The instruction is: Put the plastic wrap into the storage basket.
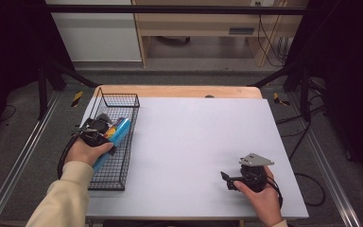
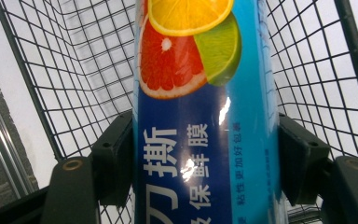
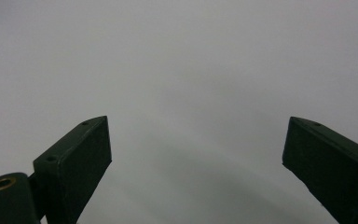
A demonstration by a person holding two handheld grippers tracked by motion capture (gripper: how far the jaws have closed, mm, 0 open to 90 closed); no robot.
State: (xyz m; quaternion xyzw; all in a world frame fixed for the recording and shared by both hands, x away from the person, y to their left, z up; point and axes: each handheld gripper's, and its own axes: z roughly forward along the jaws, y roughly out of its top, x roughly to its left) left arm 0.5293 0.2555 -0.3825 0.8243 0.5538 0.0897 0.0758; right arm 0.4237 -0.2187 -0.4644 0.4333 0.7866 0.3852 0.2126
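Observation:
A long blue box of cling film (image 2: 205, 130) with citrus slices printed on it lies inside the black wire basket (image 1: 123, 101) at the table's left. My left gripper (image 1: 105, 130) is shut on the box (image 1: 116, 134), its two black pads (image 2: 114, 158) pressing the box's sides; the gripper (image 2: 205, 158) sits over the basket's middle. My right gripper (image 1: 223, 176) rests low over the white table near the front right, pointing left. Its jaws stand wide apart, and in the right gripper view the gripper (image 3: 196, 144) has nothing but bare table between them.
The wire basket (image 2: 51, 70) runs lengthwise along the left edge of the white tabletop (image 1: 198, 137). A wooden strip (image 1: 179, 91) borders the far edge. Metal rails (image 1: 19, 161) flank the table on the floor, and cables (image 1: 312, 189) lie at the right.

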